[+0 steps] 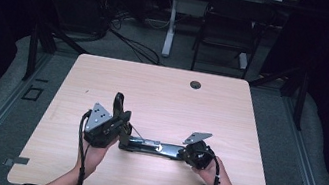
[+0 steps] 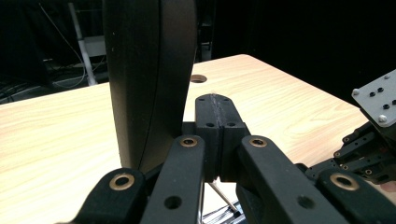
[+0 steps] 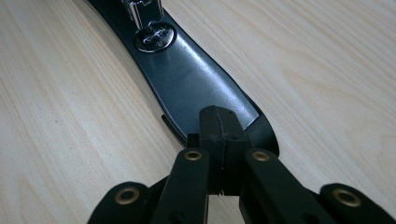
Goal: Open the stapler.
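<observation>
Black hinged tool (image 1: 153,147) lies on the desk (image 1: 163,87) near the person's edge, between the two grippers. Its flat half runs left to right across the desk, and its other half (image 1: 118,102) stands upright at the left end.

The left gripper (image 1: 125,119) has its jaws closed pad to pad, with only a thin seam between them in the left gripper view (image 2: 215,100). The upright half (image 2: 144,79) rises just beside the jaws there, and its top is cut off by the frame. I cannot tell whether the jaws pinch any part of the tool, since the spot below the pads is hidden by the jaw links. A thin metal rod (image 2: 222,196) slants down behind them, and its lower end is hard to make out.

The right gripper (image 1: 183,152) also has its jaws pressed together, at the right end of the flat half. In the right gripper view (image 3: 218,116) the glossy surface (image 3: 196,79) stretches away from the jaws to a round metal fitting (image 3: 155,37). The far end is cut off. Whether the pads bite the tool's edge or merely rest over it is unclear.

The left hand (image 1: 94,154) and the right hand (image 1: 212,174) hold the grippers from below. A round hole (image 1: 195,84) sits near the desk's far edge.
</observation>
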`<act>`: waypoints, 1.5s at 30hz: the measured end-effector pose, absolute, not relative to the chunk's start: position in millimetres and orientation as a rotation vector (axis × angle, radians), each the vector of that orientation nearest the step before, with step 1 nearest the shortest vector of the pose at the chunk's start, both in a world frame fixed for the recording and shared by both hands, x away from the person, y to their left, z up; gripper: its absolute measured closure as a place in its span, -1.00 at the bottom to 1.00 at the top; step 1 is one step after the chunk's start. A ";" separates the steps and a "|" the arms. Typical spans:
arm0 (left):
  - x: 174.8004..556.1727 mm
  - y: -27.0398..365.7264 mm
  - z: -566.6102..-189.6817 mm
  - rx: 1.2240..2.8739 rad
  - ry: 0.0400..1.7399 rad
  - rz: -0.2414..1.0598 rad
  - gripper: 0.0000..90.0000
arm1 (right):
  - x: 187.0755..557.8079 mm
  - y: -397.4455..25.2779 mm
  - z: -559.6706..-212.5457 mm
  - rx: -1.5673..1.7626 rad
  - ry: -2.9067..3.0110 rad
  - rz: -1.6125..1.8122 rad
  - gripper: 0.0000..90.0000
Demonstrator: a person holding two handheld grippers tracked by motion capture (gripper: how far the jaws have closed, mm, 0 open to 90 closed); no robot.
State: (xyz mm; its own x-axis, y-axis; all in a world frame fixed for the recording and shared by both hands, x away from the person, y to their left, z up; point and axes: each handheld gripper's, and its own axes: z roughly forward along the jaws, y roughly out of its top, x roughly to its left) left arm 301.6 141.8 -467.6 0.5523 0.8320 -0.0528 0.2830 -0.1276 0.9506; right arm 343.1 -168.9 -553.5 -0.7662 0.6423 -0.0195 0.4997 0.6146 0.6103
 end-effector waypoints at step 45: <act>314.7 172.0 -468.4 1.791 1.015 0.476 0.15 | 346.3 -166.5 -551.4 0.907 2.630 0.845 1.00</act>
State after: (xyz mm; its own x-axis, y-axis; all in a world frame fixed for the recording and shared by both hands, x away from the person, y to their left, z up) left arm 314.7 172.0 -468.4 0.5733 0.8102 -0.1220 0.4241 -0.1661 0.8903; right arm 346.3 -166.5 -551.4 -0.7810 0.6238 -0.0310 0.4891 0.6418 0.5907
